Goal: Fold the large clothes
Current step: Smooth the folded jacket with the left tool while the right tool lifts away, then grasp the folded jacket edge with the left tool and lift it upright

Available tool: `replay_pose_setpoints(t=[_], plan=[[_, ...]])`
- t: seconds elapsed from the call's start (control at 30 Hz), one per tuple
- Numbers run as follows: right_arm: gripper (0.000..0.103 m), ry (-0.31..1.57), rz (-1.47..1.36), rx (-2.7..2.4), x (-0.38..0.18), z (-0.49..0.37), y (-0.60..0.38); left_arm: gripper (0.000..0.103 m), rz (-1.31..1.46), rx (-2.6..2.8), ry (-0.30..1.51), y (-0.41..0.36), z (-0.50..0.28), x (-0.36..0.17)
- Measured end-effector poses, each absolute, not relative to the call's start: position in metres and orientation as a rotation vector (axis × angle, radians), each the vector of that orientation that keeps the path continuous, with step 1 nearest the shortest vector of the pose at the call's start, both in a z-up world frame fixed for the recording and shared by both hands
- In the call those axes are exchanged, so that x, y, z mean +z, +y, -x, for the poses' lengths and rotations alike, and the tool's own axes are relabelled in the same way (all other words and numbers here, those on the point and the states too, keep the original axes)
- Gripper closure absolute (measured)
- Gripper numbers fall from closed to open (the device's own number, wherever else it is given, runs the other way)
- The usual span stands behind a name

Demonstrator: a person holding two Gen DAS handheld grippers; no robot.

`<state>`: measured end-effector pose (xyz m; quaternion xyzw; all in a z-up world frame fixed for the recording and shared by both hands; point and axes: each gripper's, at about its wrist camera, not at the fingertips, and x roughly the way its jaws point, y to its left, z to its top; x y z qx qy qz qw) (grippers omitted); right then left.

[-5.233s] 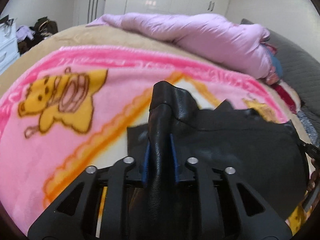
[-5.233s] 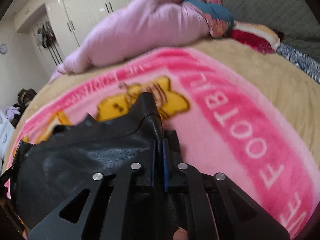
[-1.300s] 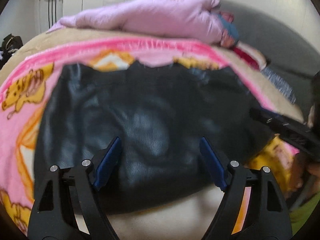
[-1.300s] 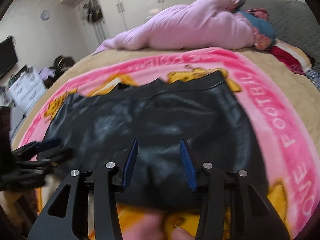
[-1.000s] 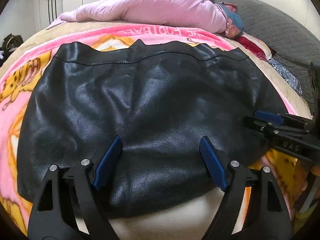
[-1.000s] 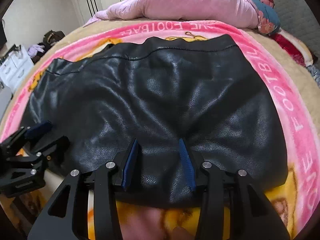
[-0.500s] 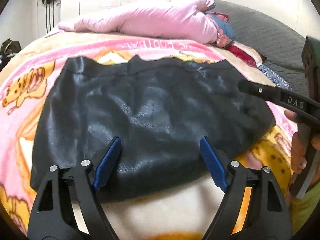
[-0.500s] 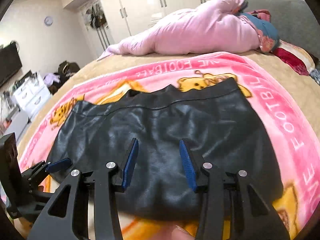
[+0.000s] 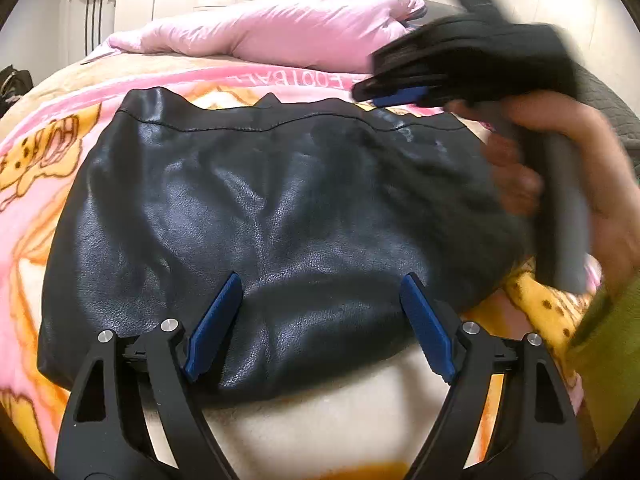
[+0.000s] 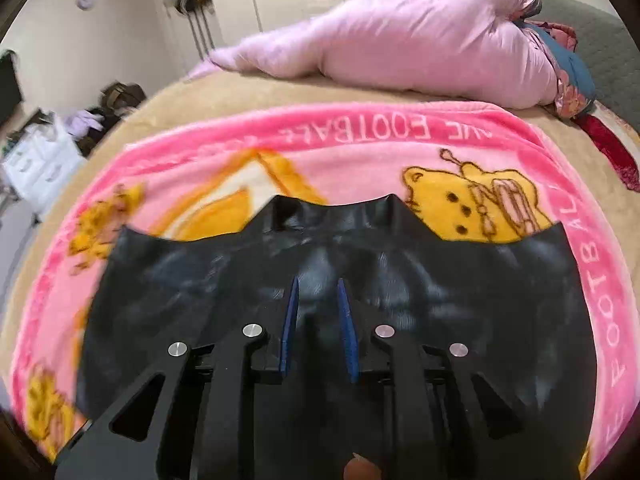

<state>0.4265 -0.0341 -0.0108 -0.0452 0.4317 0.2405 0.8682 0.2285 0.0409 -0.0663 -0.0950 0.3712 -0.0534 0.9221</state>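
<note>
One garment [image 9: 260, 220] lies flat on the blanket [image 10: 360, 136]. My left gripper [image 9: 320, 320] gapes wide, empty. My right gripper [image 10: 318, 328] has just been narrowing, pads gripping nothing.

glossy black leather garment [image 9: 256, 208] | pink fleece blanket [image 10: 360, 136], yellow cartoon bears, white lettering | pale pink padded quilt [image 10: 420, 36] | tan bed cover [image 10: 224, 100]
</note>
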Motion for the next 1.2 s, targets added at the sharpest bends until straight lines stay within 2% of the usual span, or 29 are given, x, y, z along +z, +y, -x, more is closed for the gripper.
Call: replay_pose_setpoints(t=[0.1, 0.23, 0.43, 0.57, 0.7, 0.83, 0.87, 1.03, 1.2], plan=[[0.084, 1.062, 0.141, 0.480, -0.046, -0.451, -0.022, 0.029, 0.214, -0.120, 0.748, 0.043, -0.227, -0.066], [0.085, 1.126, 0.144, 0.460, -0.064, -0.459, -0.019, 0.029, 0.238, -0.138, 0.739, 0.048, -0.228, -0.066], [0.085, 1.102, 0.179, 0.456, -0.061, -0.456, -0.017, 0.029, 0.259, -0.144, 0.732, 0.050, -0.228, -0.060], [0.082, 1.019, 0.108, 0.542, -0.029, -0.431, -0.036, 0.024, 0.289, -0.136, 0.691, 0.057, -0.213, -0.047], [0.082, 0.951, 0.102, 0.601, -0.005, -0.395, -0.055, 0.024, 0.283, -0.096, 0.648, 0.068, -0.199, -0.032], [0.082, 0.945, 0.093, 0.634, 0.000, -0.364, -0.070, 0.010, 0.293, -0.008, 0.589, 0.091, -0.182, -0.018], [0.082, 0.947, 0.093, 0.648, -0.001, -0.357, -0.072, 0.010, 0.299, 0.007, 0.580, 0.097, -0.181, -0.017], [0.082, 0.967, 0.080, 0.661, -0.020, -0.335, -0.075, 0.010, 0.426, 0.138, 0.621, 0.153, -0.179, -0.034], [0.085, 1.073, 0.059, 0.604, -0.061, -0.344, -0.069, 0.010, 0.676, 0.111, 0.697, 0.189, -0.182, -0.077]])
